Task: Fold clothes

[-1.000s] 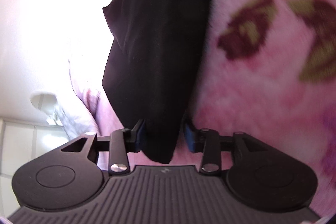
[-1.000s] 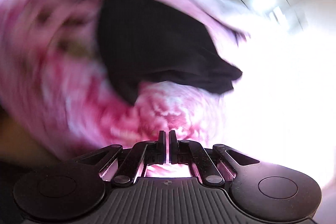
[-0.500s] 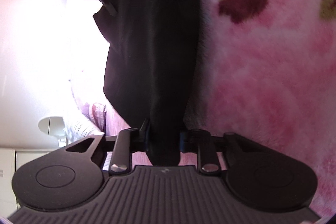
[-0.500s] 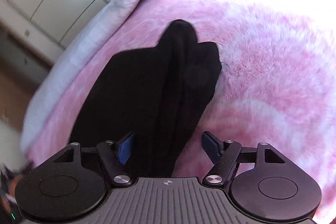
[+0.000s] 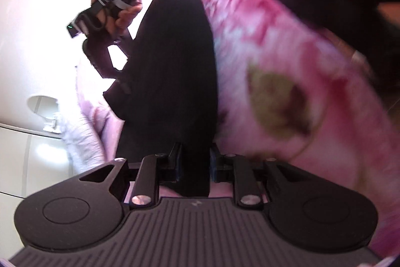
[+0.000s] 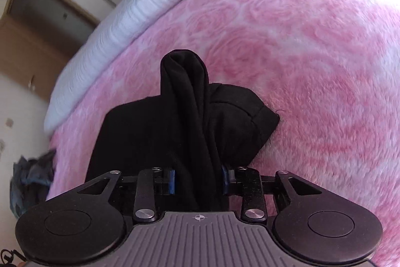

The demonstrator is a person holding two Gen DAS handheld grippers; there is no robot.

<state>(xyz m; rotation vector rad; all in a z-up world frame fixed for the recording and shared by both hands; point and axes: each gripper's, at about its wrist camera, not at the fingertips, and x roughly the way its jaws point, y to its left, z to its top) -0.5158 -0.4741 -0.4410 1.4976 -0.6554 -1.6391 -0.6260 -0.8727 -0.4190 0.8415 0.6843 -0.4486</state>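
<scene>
The black garment (image 6: 190, 121) lies bunched on the pink bed blanket (image 6: 312, 46). Left gripper (image 5: 193, 162) is clamped on one end. Right gripper (image 6: 197, 179) is closing around a gathered ridge. It's soft, light, floppy stuff (sags anywhere unsupported), so I'd grab edges or corners.

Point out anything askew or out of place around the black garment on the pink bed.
The black fabric garment is bunched into a ridge between the right gripper, whose jaws are closing, not flat on the fluffy pink blanket. A crumpled blue-grey cloth heap lies off the bed's edge.
</scene>
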